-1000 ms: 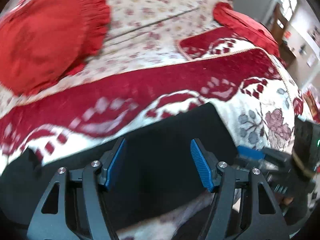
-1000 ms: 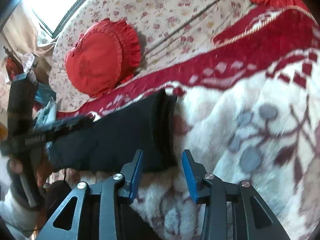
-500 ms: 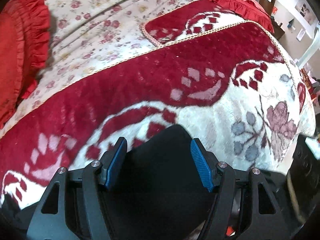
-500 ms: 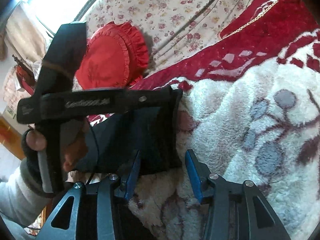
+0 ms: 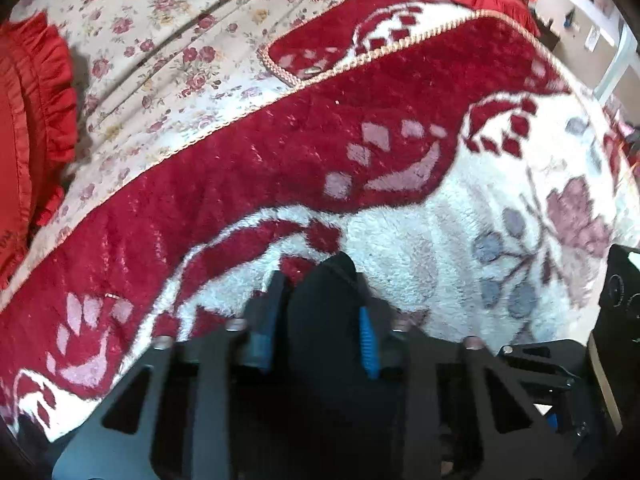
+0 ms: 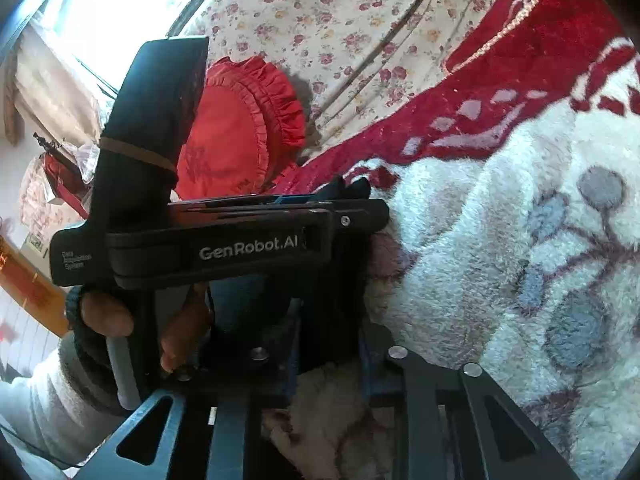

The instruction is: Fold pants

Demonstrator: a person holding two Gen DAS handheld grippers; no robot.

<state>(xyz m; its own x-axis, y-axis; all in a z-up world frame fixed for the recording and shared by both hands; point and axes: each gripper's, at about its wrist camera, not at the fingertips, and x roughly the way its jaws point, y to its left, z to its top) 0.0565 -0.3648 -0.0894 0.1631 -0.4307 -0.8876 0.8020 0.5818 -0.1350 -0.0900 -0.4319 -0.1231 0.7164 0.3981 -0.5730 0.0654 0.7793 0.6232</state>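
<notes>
The black pants (image 5: 332, 280) lie on a red and white plush blanket (image 5: 400, 240). In the left wrist view my left gripper (image 5: 320, 296) points steeply down, and its jaws are closing on a bunched peak of the pants. Black cloth fills the gap between the blue pads (image 5: 368, 340). The right wrist view shows the left gripper (image 6: 356, 204) side-on, with cloth (image 6: 344, 186) poking out past its tips. My right gripper (image 6: 326, 360) is closing on the near edge of the pants (image 6: 328, 320). Fluffy blanket shows just below that edge.
A round red ruffled cushion (image 6: 236, 140) rests on the floral sheet (image 6: 340, 20) behind the blanket. A person's gloved hand (image 6: 104, 312) and pale sleeve hold the left gripper's handle. A bright window (image 6: 120, 0) is at the far left. The blanket drops off at the right (image 5: 600, 160).
The left gripper moved along the pants to their end and went from wide open to closed on the cloth. It came across the right wrist view. The right jaws narrowed on the pants' edge.
</notes>
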